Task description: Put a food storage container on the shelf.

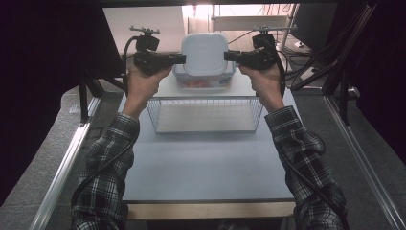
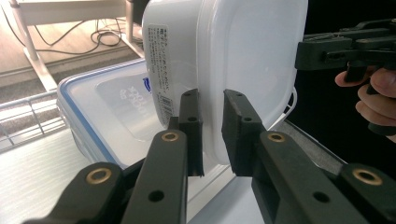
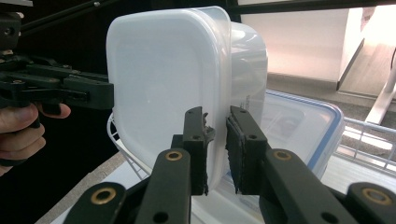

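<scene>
Both grippers, left gripper (image 1: 181, 59) and right gripper (image 1: 229, 56), pinch white container (image 1: 205, 52) edges.

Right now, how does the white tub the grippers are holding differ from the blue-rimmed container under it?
The white tub is held in the air, gripped at opposite rims by the left gripper and the right gripper; the blue-rimmed container rests on the wire rack. The white tub is plain milky white, while the blue-rimmed container has a clear lid with a blue seal. In the high view the white tub looks narrower. Both are plastic with rounded corners.
</scene>
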Demonstrator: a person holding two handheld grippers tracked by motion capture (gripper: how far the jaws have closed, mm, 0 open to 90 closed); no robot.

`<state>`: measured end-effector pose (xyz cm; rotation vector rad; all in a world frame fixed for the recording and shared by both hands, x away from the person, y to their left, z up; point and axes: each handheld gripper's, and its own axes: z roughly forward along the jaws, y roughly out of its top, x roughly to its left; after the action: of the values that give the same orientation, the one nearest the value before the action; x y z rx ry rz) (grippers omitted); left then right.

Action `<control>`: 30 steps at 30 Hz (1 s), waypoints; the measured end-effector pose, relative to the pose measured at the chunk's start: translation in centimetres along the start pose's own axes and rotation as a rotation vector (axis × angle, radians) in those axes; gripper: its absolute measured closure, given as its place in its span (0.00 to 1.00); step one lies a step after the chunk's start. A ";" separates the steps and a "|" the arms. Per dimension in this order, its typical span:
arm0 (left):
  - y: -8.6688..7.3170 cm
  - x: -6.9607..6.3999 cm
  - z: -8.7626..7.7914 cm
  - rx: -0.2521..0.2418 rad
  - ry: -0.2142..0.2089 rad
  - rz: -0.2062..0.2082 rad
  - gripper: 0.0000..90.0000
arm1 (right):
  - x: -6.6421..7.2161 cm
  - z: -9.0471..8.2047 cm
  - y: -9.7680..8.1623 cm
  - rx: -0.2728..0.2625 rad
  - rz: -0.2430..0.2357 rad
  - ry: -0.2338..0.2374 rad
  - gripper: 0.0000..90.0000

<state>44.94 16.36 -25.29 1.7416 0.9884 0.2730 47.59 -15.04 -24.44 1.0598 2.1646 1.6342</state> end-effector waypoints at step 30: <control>1.9 2.1 2.6 0.008 0.014 -0.040 0.63 | -1.7 2.7 1.6 0.022 0.043 -0.022 0.67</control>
<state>48.75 15.89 -25.32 1.7277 1.0349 0.2566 50.95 -13.98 -24.33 1.1330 2.1652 1.6126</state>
